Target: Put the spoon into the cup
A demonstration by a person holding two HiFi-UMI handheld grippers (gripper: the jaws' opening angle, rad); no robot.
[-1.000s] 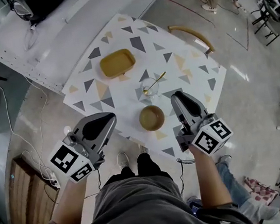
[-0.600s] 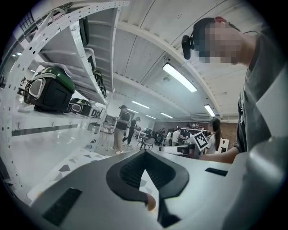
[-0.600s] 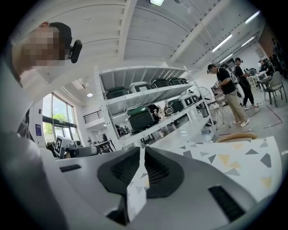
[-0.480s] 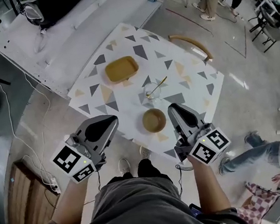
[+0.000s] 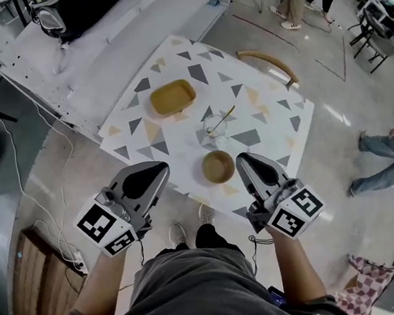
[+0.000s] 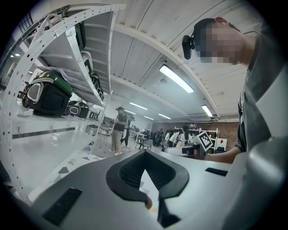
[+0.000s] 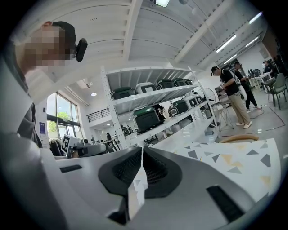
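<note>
A clear glass cup (image 5: 214, 125) stands near the middle of the patterned table (image 5: 264, 117). A gold spoon (image 5: 224, 115) rests in the cup, its handle leaning out to the upper right. My left gripper (image 5: 160, 167) (image 6: 144, 152) hangs shut and empty off the table's near edge. My right gripper (image 5: 242, 161) (image 7: 141, 150) sits just right of a wooden bowl (image 5: 217, 166). Its jaws have just been closing with nothing between them, and they now stand shut. Neither gripper touches the cup.
A yellow tray (image 5: 170, 97) lies on the far left of the table. A curved wooden chair back (image 5: 271, 61) (image 7: 238, 138) stands at the far right corner. White shelving (image 5: 41, 44) (image 7: 153, 101) runs along the left. People stand and walk at the right.
My right gripper has drawn back toward me from beside the bowl. The left gripper has shifted slightly. People in the background have moved.
</note>
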